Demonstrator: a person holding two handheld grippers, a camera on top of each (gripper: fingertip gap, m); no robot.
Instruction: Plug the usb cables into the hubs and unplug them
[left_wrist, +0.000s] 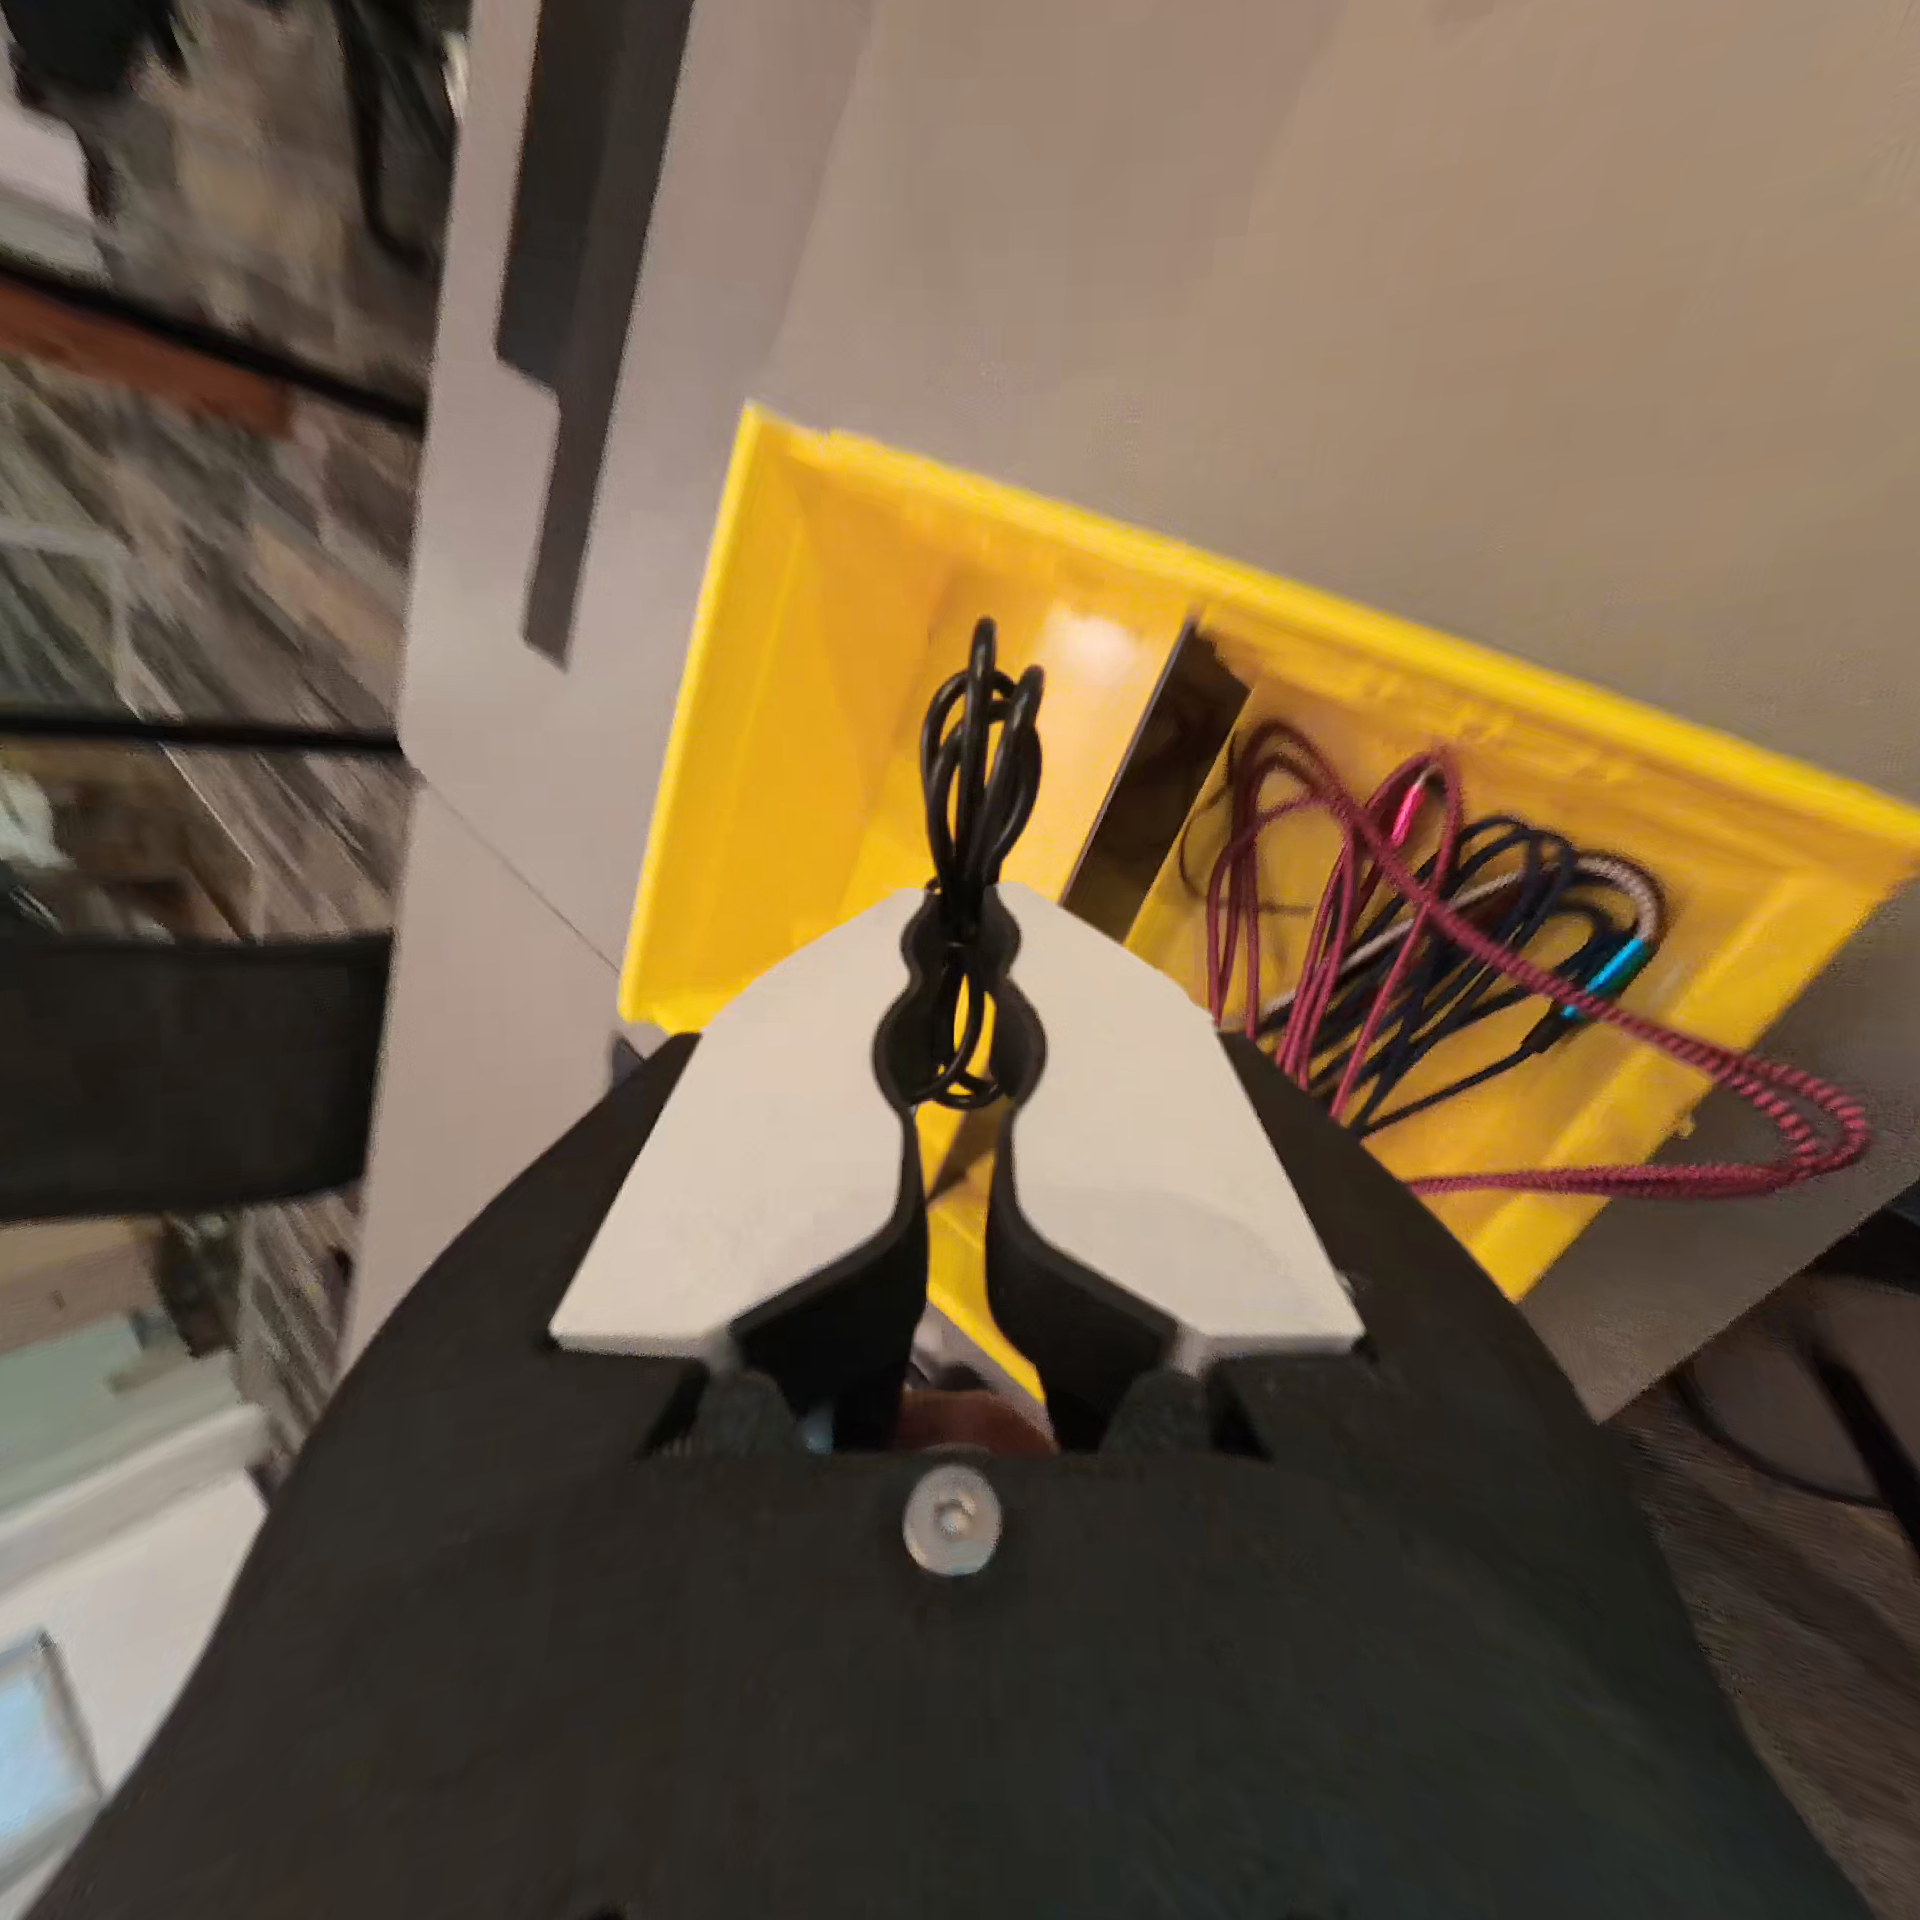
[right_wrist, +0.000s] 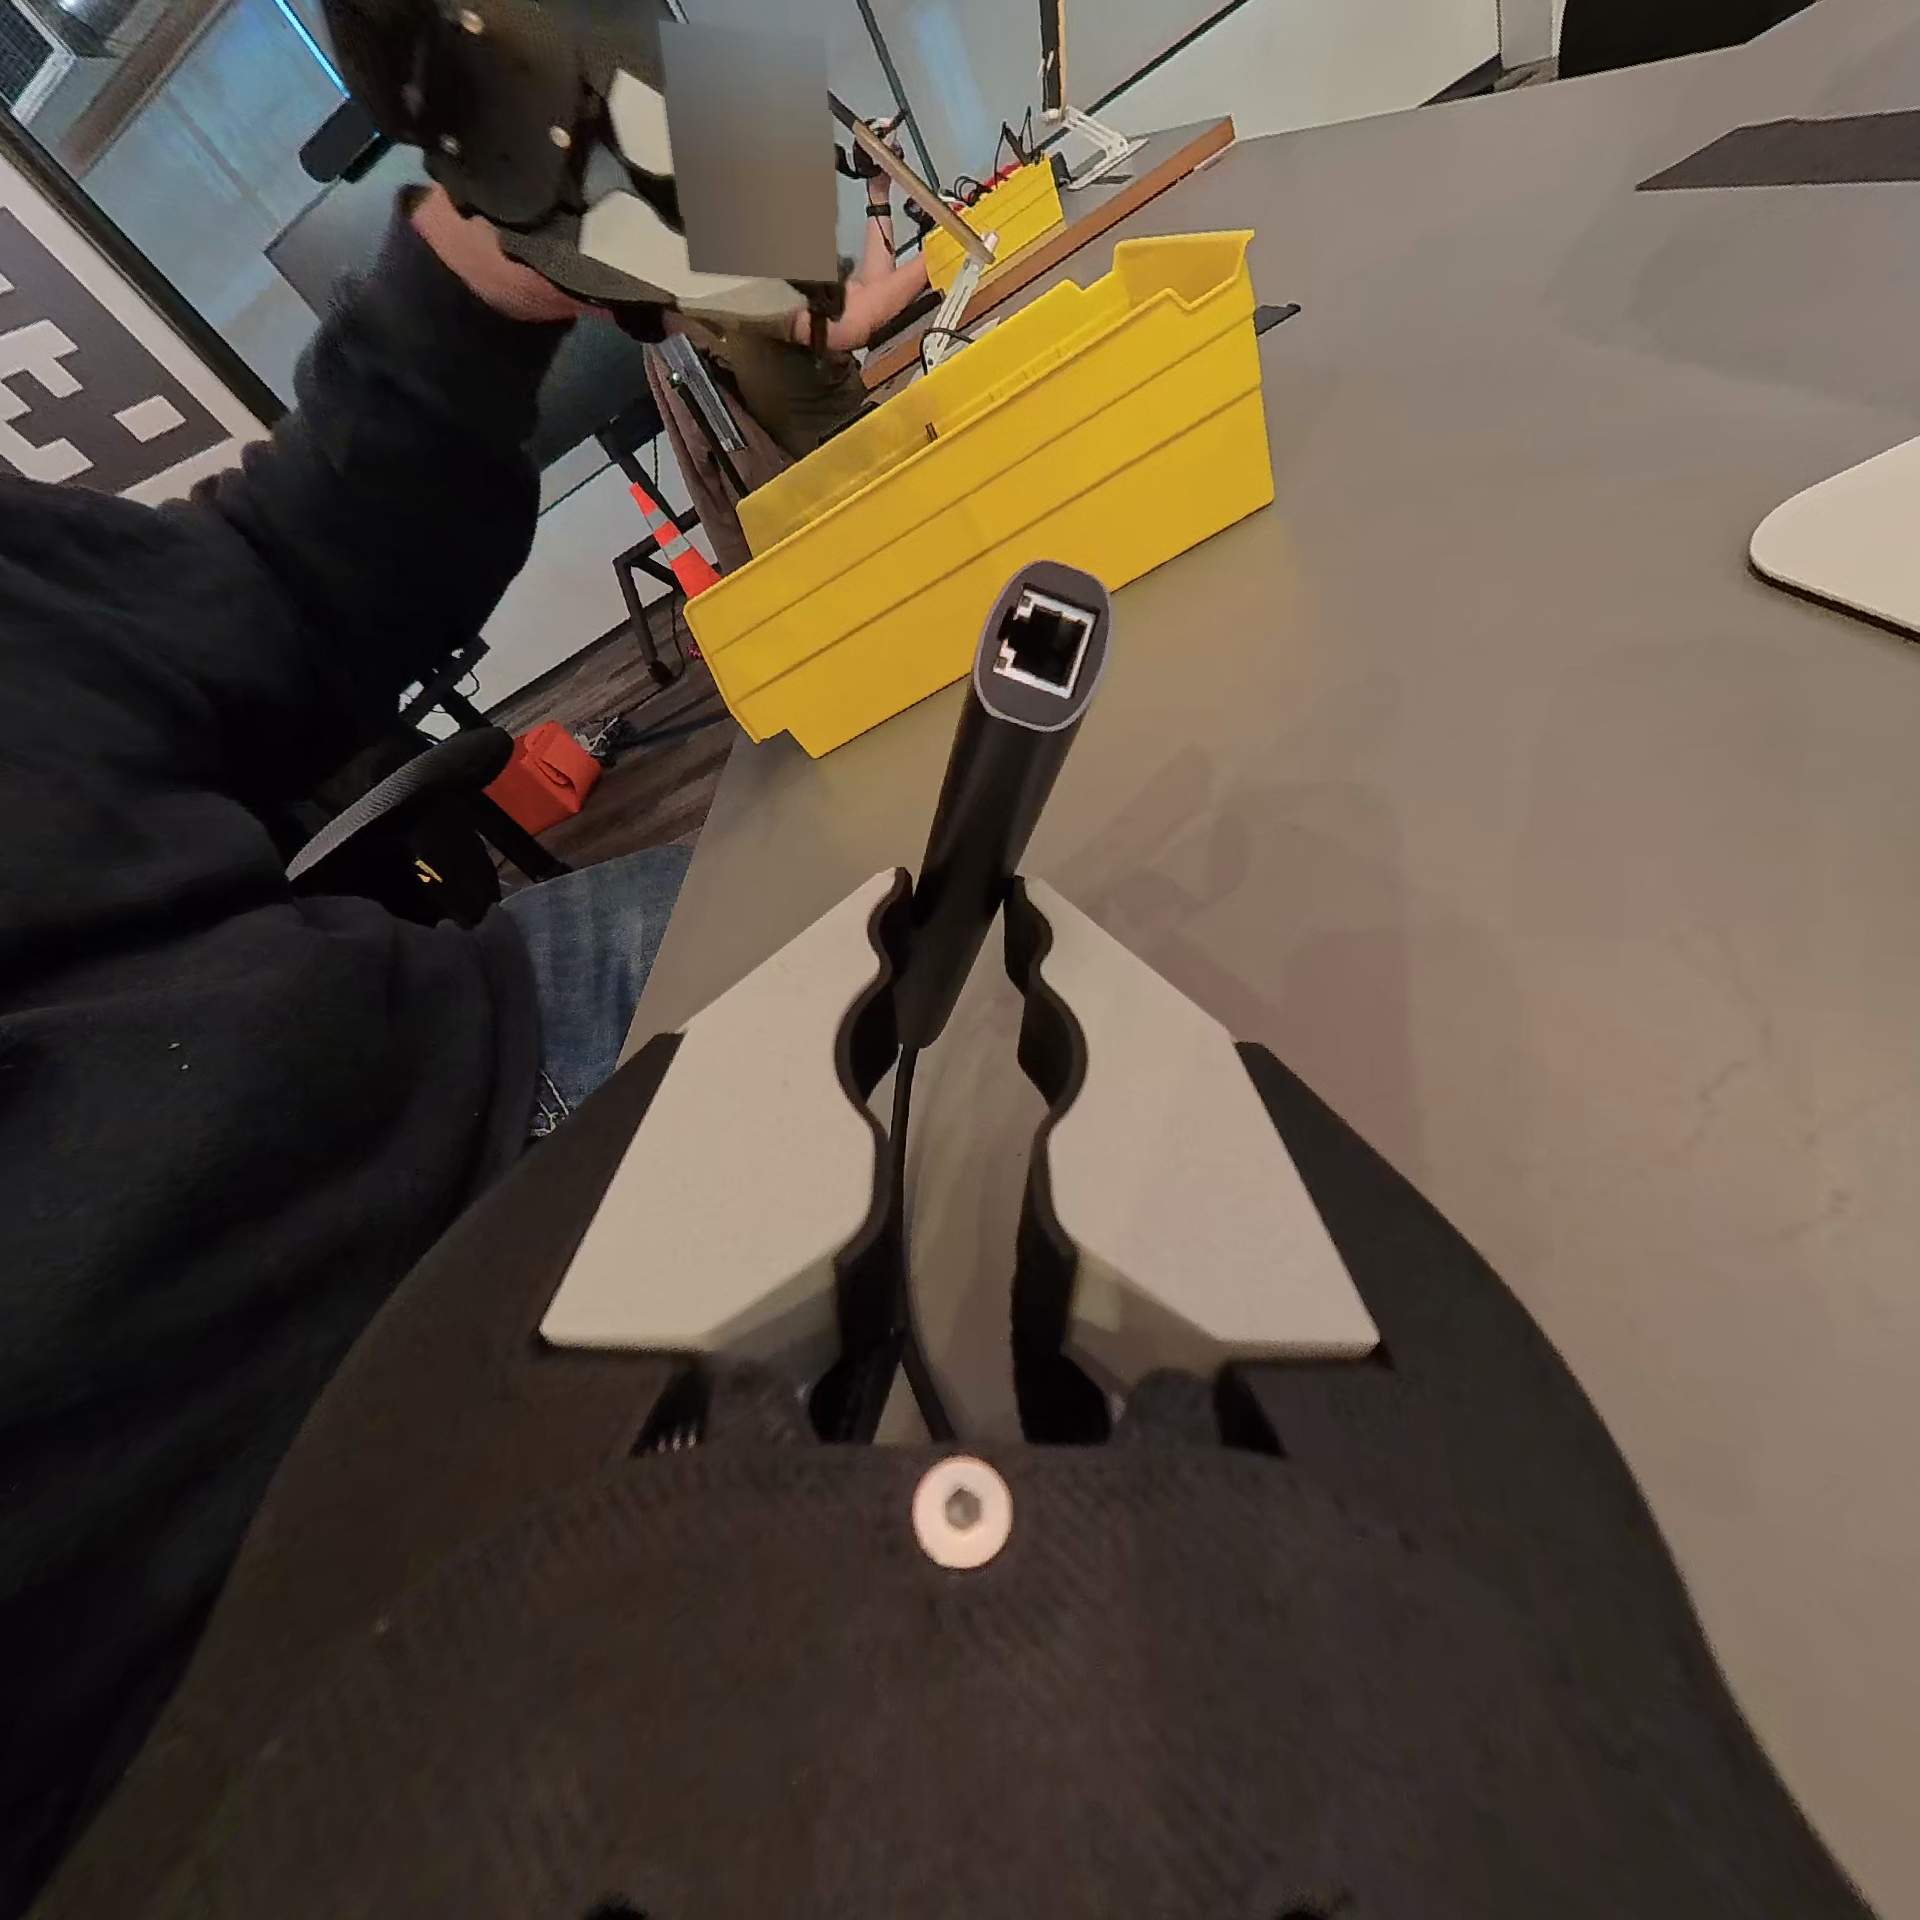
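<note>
In the left wrist view my left gripper (left_wrist: 961, 904) is shut on a bundle of black cable (left_wrist: 977, 758), held above the near compartment of a yellow bin (left_wrist: 790, 727). The bin's other compartment holds a tangle of maroon, dark blue and white cables (left_wrist: 1455, 925); one maroon cable hangs over the rim. In the right wrist view my right gripper (right_wrist: 961, 894) is shut on a dark grey hub (right_wrist: 997, 779), held above the grey table, its end port facing the camera and its thin cable running back between the fingers. The left gripper (right_wrist: 582, 208) also shows at top left.
The yellow bin (right_wrist: 987, 520) stands on the grey table (right_wrist: 1455, 831) near its left edge. A black divider (left_wrist: 1153, 790) splits the bin. A white rounded object (right_wrist: 1849, 540) lies at the right. A second yellow bin (right_wrist: 997, 218) and a person sit at a far table.
</note>
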